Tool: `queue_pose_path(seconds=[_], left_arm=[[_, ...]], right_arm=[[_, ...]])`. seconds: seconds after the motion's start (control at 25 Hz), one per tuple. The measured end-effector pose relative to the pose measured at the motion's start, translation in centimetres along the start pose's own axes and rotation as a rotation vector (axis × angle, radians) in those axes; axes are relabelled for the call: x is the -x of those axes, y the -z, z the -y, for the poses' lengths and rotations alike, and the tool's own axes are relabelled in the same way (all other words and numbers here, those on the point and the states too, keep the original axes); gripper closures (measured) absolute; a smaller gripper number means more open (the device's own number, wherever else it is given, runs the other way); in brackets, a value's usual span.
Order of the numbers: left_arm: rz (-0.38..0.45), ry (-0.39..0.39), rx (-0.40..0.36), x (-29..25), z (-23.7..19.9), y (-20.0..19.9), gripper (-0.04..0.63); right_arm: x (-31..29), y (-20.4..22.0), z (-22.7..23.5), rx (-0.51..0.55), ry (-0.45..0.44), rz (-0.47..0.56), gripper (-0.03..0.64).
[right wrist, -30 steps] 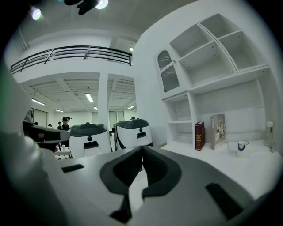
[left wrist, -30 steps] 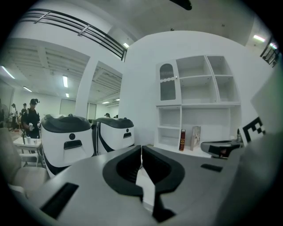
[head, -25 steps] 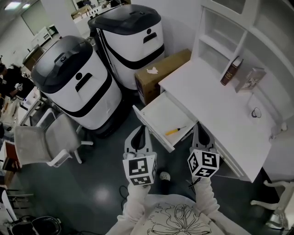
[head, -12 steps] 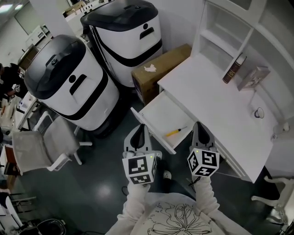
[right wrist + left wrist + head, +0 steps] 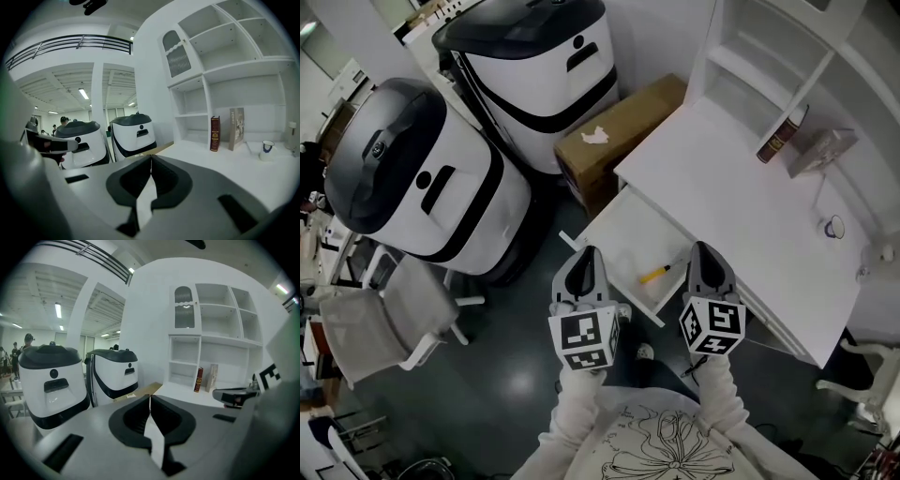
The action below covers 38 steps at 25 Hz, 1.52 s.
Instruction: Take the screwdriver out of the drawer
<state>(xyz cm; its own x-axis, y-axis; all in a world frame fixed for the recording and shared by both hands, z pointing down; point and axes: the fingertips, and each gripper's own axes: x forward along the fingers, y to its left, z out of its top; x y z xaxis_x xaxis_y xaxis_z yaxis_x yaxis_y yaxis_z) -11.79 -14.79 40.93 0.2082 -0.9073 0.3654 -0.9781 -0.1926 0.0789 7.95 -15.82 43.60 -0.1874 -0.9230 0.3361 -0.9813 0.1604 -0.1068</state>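
Head view: screwdriver [image 5: 654,275] lies in the open drawer [image 5: 626,232]. Left gripper [image 5: 589,253] and right gripper [image 5: 703,247] flank it; jaws pressed together, empty.

Screwdriver [image 5: 656,274] in drawer [image 5: 619,234]

Head view looks steeply down; gripper views both face shelves [image 5: 234,68].

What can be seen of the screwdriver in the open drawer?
The screwdriver is small, with a yellow handle and a thin shaft. It lies flat and diagonal on the white floor of the open drawer, near its front edge. Nothing but the drawer touches it; only the head view shows it.
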Motion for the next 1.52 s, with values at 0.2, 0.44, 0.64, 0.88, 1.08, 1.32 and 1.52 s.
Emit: queue_pose_path(seconds=[0.2, 0.44, 0.64, 0.88, 1.08, 1.32, 1.52], left_arm=[[-0.04, 0.041, -0.007, -3.4, -0.4, 0.5, 0.586], [-0.081, 0.093, -0.016, -6.8, 0.0, 1.4, 0.584], [-0.123, 0.133, -0.021, -8.8, 0.1, 2.8, 0.585], [-0.182, 0.181, -0.027, -10.8, 0.2, 4.3, 0.586], [-0.23, 0.231, -0.029, -11.6, 1.8, 6.2, 0.584], [-0.303, 0.294, -0.064, -12.7, 4.5, 8.5, 0.584], [-0.374, 0.341, -0.099, -13.6, 7.4, 11.0, 0.584]], right_arm=[[-2.5, 0.5, 0.9, -0.009, 0.039, -0.028, 0.614], [-4.8, 1.3, 2.4, -0.028, 0.088, -0.051, 0.614], [-6.1, 2.4, 3.0, -0.039, 0.118, -0.075, 0.614], [-7.5, 3.4, 3.4, -0.052, 0.147, -0.102, 0.614], [-7.6, 4.7, 3.9, -0.067, 0.162, -0.124, 0.614], [-7.4, 5.8, 5.4, -0.089, 0.179, -0.142, 0.614], [-7.4, 6.5, 7.3, -0.1, 0.175, -0.156, 0.614]])
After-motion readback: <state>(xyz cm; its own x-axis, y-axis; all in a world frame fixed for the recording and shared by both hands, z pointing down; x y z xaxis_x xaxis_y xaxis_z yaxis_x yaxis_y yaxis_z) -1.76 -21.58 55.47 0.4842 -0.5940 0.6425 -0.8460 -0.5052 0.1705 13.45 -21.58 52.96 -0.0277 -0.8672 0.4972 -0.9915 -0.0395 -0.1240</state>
